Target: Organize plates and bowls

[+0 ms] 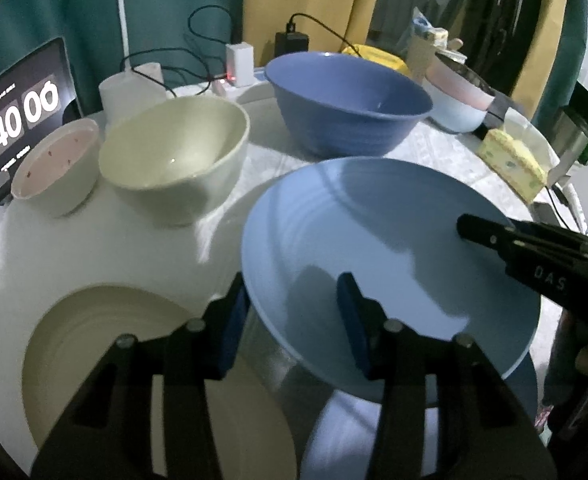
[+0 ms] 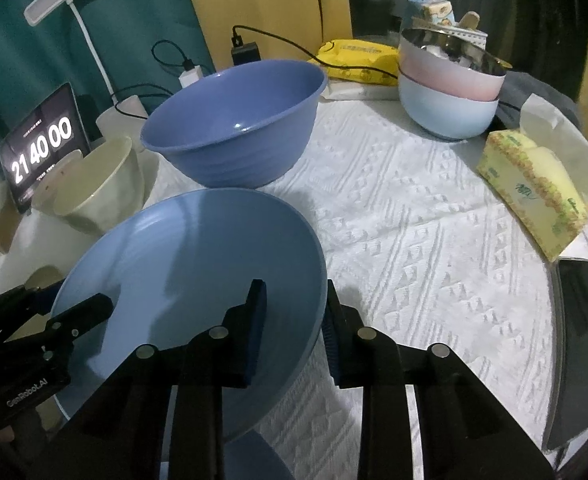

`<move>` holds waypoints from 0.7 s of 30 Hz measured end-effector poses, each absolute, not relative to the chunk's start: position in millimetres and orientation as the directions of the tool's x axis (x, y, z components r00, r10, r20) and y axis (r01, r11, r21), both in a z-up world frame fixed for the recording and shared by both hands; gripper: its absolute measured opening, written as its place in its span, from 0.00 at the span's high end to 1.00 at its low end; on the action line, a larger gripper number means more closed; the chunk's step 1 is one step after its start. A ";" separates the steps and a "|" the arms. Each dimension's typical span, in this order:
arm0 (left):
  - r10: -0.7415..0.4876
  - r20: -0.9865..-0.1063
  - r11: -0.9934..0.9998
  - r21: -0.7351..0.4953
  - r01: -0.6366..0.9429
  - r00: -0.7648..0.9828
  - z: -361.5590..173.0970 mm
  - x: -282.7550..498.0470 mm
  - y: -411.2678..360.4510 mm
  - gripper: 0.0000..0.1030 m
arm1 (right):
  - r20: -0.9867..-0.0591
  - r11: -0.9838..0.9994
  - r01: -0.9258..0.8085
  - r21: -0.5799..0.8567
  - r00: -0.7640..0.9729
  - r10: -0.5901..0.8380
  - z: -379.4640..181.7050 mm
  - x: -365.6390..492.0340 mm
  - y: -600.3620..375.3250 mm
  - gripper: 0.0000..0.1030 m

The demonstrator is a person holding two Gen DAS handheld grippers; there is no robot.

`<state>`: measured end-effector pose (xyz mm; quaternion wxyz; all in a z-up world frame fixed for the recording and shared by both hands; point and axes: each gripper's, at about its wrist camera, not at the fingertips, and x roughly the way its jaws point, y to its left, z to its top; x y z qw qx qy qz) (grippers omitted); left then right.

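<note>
A light blue plate (image 1: pixel 374 232) (image 2: pixel 198 248) hangs tilted above the white tablecloth, carried from both sides. My left gripper (image 1: pixel 293 292) is shut on its left rim, one blue pad under the rim and one on the plate's face. My right gripper (image 2: pixel 294 292) is shut on the opposite rim in the same way; its dark fingers (image 1: pixel 494 240) show on the plate in the left wrist view. Part of another pale blue plate (image 1: pixel 334 432) lies beneath. A cream plate (image 1: pixel 94 340) lies to the left. Behind stand a cream bowl (image 1: pixel 174 148), a small pink-lined bowl (image 1: pixel 54 164) and a dark blue bowl (image 2: pixel 234 120).
Stacked pink and pale blue bowls (image 2: pixel 450 92) with clutter inside stand at the back right. A tissue box (image 2: pixel 534 192) and a phone (image 2: pixel 574 340) lie along the right edge. A tablet clock (image 2: pixel 42 148), a lamp, chargers and cables crowd the back left.
</note>
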<state>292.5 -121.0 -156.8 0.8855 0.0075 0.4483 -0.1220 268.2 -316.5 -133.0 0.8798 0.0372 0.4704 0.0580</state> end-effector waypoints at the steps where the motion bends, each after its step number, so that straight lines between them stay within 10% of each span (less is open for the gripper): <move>1: -0.209 -0.794 0.970 -0.095 0.223 0.571 -155.4 290.2 -121.2 0.55 | -0.821 0.991 -0.067 0.118 0.555 0.135 -131.4 266.4 -315.9 0.72; 21: -0.232 -0.744 0.965 -0.093 0.246 0.627 -126.9 236.4 -117.8 0.55 | -0.780 0.994 -0.056 0.093 0.616 0.108 -97.5 211.9 -306.5 0.72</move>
